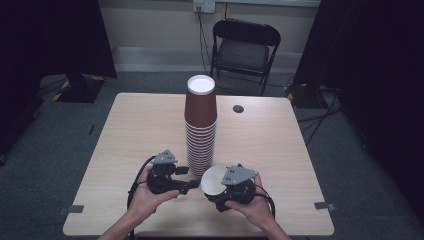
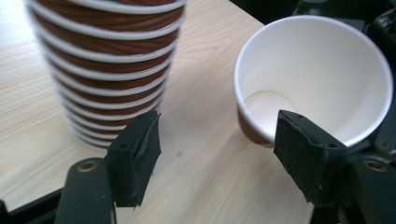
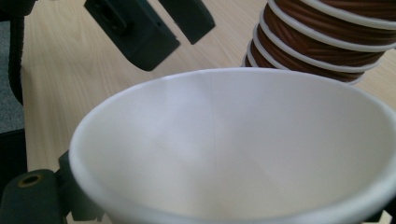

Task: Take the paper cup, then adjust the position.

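Nearest to you, the single paper cup (image 3: 233,149) sits in your right gripper (image 1: 231,189), tipped on its side so its white mouth faces left toward your other hand; in the right gripper view its rim and white inside lie right at the lens, with one black finger (image 3: 70,196) pressed against its outer wall at the lower left, so you have hold of the cup by its brown body. In the high view the cup's mouth lies just right of the foot of the tall stack of brown cups (image 1: 200,127), near it but apart. Your left gripper (image 1: 192,184) points right toward that mouth, and its fingers (image 2: 135,158) stand wide apart with nothing between them except bare tabletop (image 2: 205,154); in the left gripper view one finger lies in front of the base of the stack and the other in front of the lower rim of the held cup, though whether that finger touches the rim cannot be told. The stack stands upside down around the middle of the tabletop, white-rimmed bands showing down its lower half, its topmost cup showing its white base upward.
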Demonstrator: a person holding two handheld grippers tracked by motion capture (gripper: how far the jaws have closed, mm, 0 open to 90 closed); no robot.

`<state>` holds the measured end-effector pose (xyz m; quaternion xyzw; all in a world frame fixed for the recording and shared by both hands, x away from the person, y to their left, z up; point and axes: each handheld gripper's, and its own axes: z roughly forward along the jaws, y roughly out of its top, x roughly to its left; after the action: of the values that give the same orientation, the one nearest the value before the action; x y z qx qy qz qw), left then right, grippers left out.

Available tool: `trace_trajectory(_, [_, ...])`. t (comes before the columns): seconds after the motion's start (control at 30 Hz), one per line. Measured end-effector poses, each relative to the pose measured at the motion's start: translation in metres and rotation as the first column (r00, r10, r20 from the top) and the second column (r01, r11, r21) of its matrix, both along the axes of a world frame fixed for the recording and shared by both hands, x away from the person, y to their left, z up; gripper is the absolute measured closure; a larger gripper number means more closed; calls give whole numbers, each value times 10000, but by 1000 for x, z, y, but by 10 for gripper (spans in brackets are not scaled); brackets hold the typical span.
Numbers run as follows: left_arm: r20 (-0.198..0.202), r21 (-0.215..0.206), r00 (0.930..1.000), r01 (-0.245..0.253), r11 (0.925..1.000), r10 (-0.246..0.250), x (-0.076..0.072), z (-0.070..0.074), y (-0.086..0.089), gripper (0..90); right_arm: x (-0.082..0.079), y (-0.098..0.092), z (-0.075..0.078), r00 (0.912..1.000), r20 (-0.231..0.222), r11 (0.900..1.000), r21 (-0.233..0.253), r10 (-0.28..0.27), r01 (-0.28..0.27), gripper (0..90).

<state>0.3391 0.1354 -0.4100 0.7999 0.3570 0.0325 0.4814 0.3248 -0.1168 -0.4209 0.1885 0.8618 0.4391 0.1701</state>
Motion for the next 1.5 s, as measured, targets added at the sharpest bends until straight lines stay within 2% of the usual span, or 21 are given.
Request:
trace_trajectory(0.23, [320,154,9988,-388,9991,383,-4,-6,12,243,4,-1,-1,9999,-119,9999,99,-98,99,103])
trace_trajectory(0.27, [650,274,9968,-475,9985,457,-4,-8,13,234,4,-1,-1,9999,-128,9999,116,-98,100,103])
trace_trajectory(0.33, [1010,574,9936,-563,9968,503,-5,-10,15,217,6,-2,-1,9996,-187,9996,198,-196,200,103])
trace_trajectory(0.47, [1468,825,9875,-704,9941,577,-8,-14,21,191,11,-6,0,9990,-223,9986,354,-394,402,103])
trace_trajectory(0.5, [1502,870,9868,-739,9935,602,-9,-16,23,190,12,-8,0,9986,-255,9981,397,-464,474,103])
trace_trajectory(0.6, [1429,632,9861,-945,9935,847,-10,-21,31,157,13,-11,0,9974,-294,9968,442,-660,672,103])
trace_trajectory(0.67, [1492,828,9849,-1003,9915,872,-10,-24,37,161,14,-14,0,9962,-317,9949,563,-816,833,103])
trace_trajectory(0.7, [1499,840,9825,-1236,9888,1101,-11,-26,39,160,15,-15,0,9955,-365,9941,616,-876,897,103])
trace_trajectory(0.77, [1509,874,9806,-1394,9864,1252,-11,-27,43,163,15,-17,1,9936,-353,9917,675,-1071,1093,103])
trace_trajectory(0.83, [1713,849,9761,-1498,9851,1337,-11,-27,47,163,17,-21,3,9922,-366,9900,720,-1190,1214,104])
trace_trajectory(0.9, [1710,806,9768,-1442,9863,1288,-11,-27,49,161,19,-24,3,9887,-455,9863,767,-1431,1463,104])
trace_trajectory(0.93, [1762,861,9749,-1530,9845,1362,-12,-27,49,156,20,-25,3,9877,-483,9849,823,-1485,1521,104])
trace_trajectory(1.0, [1946,1217,9721,-1566,9801,1312,-12,-29,50,157,23,-30,4,9840,-584,9802,953,-1685,1735,104])
trace_trajectory(1.07, [1855,993,9738,-1516,9834,1313,-12,-31,52,157,28,-35,5,9808,-584,9755,1080,-1860,1915,104])
trace_trajectory(1.17, [1956,699,9742,-1283,9893,1125,-12,-31,55,157,34,-41,8,9734,-709,9656,1292,-2179,2256,105])
trace_trajectory(1.27, [2069,779,9723,-1269,9889,1085,-14,-33,57,159,43,-47,14,9674,-671,9551,1558,-2443,2520,105])
trace_trajectory(1.33, [1912,789,9760,-1209,9895,1040,-15,-35,58,163,47,-51,16,9639,-602,9488,1704,-2593,2659,105])
trace_trajectory(1.4, [1897,712,9758,-1241,9897,1087,-16,-36,60,163,54,-53,20,9608,-542,9452,1726,-2719,2772,105])
trace_trajectory(1.5, [1915,749,9729,-1463,9864,1298,-17,-37,63,160,63,-56,25,9558,-447,9388,1795,-2907,2939,105])
